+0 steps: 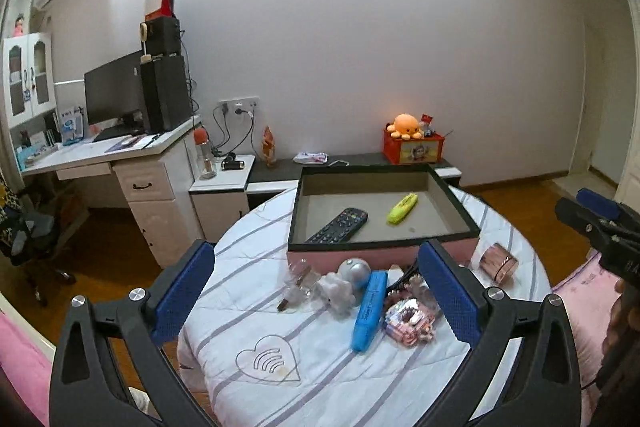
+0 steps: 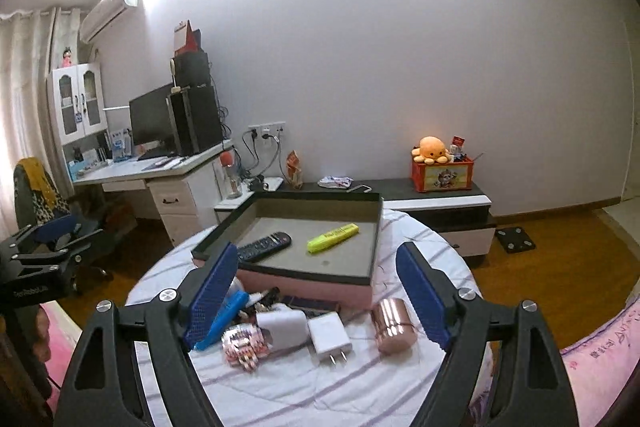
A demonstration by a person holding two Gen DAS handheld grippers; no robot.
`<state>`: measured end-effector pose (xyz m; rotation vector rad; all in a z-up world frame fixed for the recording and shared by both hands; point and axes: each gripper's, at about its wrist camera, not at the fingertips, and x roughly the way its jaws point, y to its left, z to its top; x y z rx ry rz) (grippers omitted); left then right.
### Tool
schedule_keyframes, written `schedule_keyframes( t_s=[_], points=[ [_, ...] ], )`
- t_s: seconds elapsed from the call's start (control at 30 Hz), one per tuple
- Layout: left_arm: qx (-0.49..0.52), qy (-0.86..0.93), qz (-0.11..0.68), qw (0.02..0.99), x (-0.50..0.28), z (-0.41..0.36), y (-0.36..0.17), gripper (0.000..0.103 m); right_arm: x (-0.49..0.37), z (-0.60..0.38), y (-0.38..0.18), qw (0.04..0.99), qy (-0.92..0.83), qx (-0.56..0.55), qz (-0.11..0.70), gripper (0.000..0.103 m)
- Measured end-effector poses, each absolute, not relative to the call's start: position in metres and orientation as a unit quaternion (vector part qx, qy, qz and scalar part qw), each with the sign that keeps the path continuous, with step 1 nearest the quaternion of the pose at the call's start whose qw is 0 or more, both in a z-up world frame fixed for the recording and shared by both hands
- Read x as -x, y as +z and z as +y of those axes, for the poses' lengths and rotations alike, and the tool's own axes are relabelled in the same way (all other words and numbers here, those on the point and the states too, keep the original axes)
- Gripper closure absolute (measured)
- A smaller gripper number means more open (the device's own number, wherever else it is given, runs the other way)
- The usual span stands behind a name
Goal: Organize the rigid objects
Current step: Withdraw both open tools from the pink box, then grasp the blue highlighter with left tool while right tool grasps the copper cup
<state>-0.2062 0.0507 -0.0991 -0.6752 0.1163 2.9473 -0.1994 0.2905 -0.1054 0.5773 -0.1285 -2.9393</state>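
Note:
A pink box with a dark rim (image 1: 384,169) (image 2: 376,227) sits on the round striped table and holds a black remote (image 1: 338,225) (image 2: 264,246) and a yellow highlighter (image 1: 402,209) (image 2: 332,237). In front of it lie a blue highlighter (image 1: 370,311) (image 2: 224,319), a silver ball (image 1: 354,271), a pink patterned item (image 1: 408,319) (image 2: 244,345), a white charger (image 2: 330,337) and a rose-gold cylinder (image 1: 498,263) (image 2: 394,325). My left gripper (image 1: 316,245) hangs open above the loose pile. My right gripper (image 2: 317,247) is open too, holding nothing.
The striped tablecloth (image 1: 280,367) ends close on all sides, with wooden floor beyond. A white desk (image 1: 120,155) with a monitor stands at the left. A low cabinet (image 2: 440,203) along the wall carries a red box with an orange plush toy. Pink bedding (image 2: 600,347) lies at the right.

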Motion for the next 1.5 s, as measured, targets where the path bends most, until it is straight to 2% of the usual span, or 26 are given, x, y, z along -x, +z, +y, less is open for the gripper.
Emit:
schedule_keyframes(
  t_s=[0.37,0.73,0.8,0.87,0.9,1.2,1.27,1.33,1.4,1.47,1.5],
  points=[
    [0.289,0.952,0.07,0.07,0.229,0.068,-0.136,0.0,0.21,0.314,-0.142,0.053,-0.966,-0.245,-0.059,0.02],
    [0.391,0.914,0.023,0.108,0.284,0.079,-0.212,0.001,0.247,0.336,-0.201,0.032,-0.941,-0.328,-0.071,0.02],
    [0.407,0.906,0.016,0.112,0.293,0.08,-0.223,0.004,0.254,0.341,-0.211,0.03,-0.937,-0.34,-0.073,0.02],
    [0.422,0.899,0.013,0.116,0.301,0.083,-0.233,0.018,0.263,0.345,-0.219,0.028,-0.932,-0.353,-0.074,0.02],
    [0.432,0.894,0.013,0.118,0.306,0.084,-0.238,0.021,0.266,0.346,-0.223,0.027,-0.931,-0.357,-0.075,0.02],
    [0.441,0.881,-0.034,0.169,0.325,0.081,-0.249,0.031,0.294,0.344,-0.243,0.049,-0.921,-0.381,-0.071,0.02],
    [0.443,0.88,-0.036,0.167,0.327,0.08,-0.25,0.039,0.301,0.341,-0.245,0.054,-0.918,-0.386,-0.068,0.02],
    [0.446,0.88,-0.006,0.16,0.329,0.085,-0.253,0.045,0.304,0.34,-0.245,0.061,-0.918,-0.385,-0.069,0.021],
    [0.442,0.884,0.016,0.152,0.327,0.09,-0.254,0.05,0.307,0.339,-0.245,0.068,-0.918,-0.384,-0.07,0.026],
    [0.441,0.885,0.027,0.147,0.326,0.09,-0.254,0.055,0.309,0.339,-0.246,0.068,-0.916,-0.388,-0.071,0.041],
    [0.44,0.885,0.031,0.149,0.325,0.09,-0.254,0.055,0.311,0.338,-0.248,0.069,-0.913,-0.396,-0.069,0.045]
  ],
)
